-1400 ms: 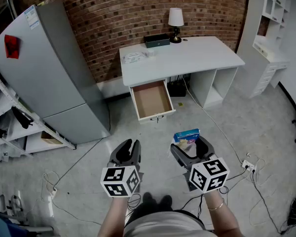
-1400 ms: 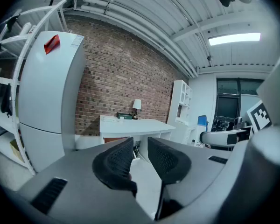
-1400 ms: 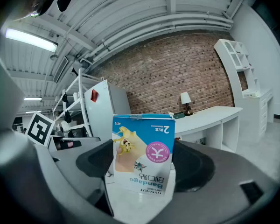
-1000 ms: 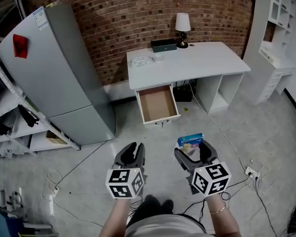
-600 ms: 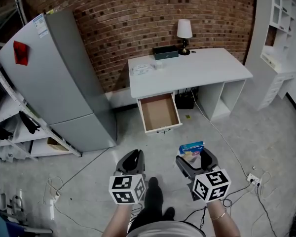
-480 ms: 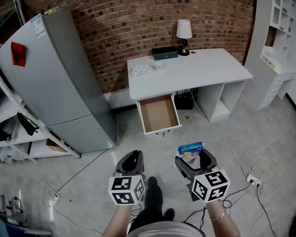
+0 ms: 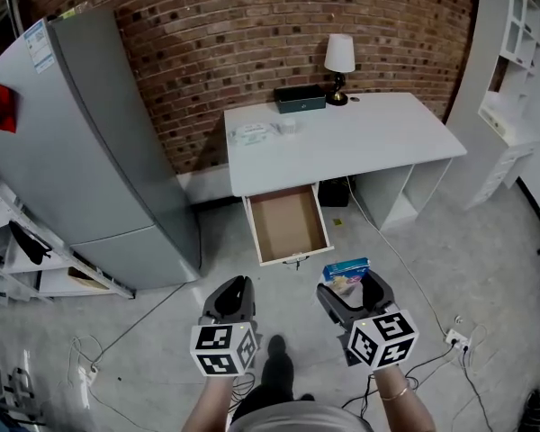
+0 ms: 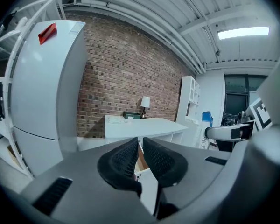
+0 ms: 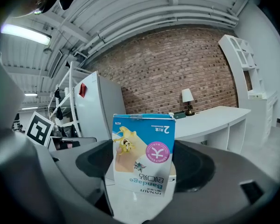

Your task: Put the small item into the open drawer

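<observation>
Okay, head view: bandage box (image 7: 345, 268) sits clamped in the right gripper (image 7: 353, 288), near right, well short of the open drawer (image 7: 288, 256) under the white desk (image 7: 360, 138). The left gripper (image 7: 232, 297) is beside it on the left.
Left gripper view: jaws almost together, nothing between them.
Right gripper view: the box's long axis runs along the jaws, its far end pointing toward the desk, print upside down.

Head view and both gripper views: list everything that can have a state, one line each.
drawer: pulled open, nothing seen inside
bandage box: clamped in the right gripper, outside the drawer
right gripper: shut on the bandage box
left gripper: shut, nothing between its jaws
fridge: doors closed
lamp: looks unlit
</observation>
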Demonstrator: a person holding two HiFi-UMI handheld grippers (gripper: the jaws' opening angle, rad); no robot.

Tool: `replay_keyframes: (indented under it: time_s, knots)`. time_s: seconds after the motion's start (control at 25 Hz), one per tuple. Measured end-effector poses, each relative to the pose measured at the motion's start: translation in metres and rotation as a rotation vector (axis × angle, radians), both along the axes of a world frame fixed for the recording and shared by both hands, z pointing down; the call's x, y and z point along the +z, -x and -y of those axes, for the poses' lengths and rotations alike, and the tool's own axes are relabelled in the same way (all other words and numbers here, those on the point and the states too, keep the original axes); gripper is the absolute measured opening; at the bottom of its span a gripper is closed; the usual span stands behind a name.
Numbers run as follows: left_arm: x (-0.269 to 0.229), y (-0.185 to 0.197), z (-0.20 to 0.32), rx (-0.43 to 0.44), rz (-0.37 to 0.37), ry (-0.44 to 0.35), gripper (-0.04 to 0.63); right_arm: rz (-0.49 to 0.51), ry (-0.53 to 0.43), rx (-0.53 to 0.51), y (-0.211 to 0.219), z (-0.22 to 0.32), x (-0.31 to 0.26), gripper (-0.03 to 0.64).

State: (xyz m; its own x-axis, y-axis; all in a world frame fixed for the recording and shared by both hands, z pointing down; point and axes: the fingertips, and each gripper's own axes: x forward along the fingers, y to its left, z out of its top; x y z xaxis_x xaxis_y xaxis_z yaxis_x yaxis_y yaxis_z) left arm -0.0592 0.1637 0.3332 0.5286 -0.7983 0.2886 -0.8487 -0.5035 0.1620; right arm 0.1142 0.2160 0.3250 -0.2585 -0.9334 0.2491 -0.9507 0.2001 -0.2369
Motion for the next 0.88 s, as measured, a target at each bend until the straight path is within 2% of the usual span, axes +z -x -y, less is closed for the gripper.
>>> replay_keyframes:
  time_s: [0.4,0.88]
  knots:
    - [0.003,0.008,0.141,0.055,-0.013,0.014,0.049,0.002,0.016,0.050,0.008,0.138,0.004,0.399]
    - [0.013,0.017,0.217,0.067,-0.011,0.033,0.049,0.015,0.030,0.076,0.010,0.216,0.009,0.399]
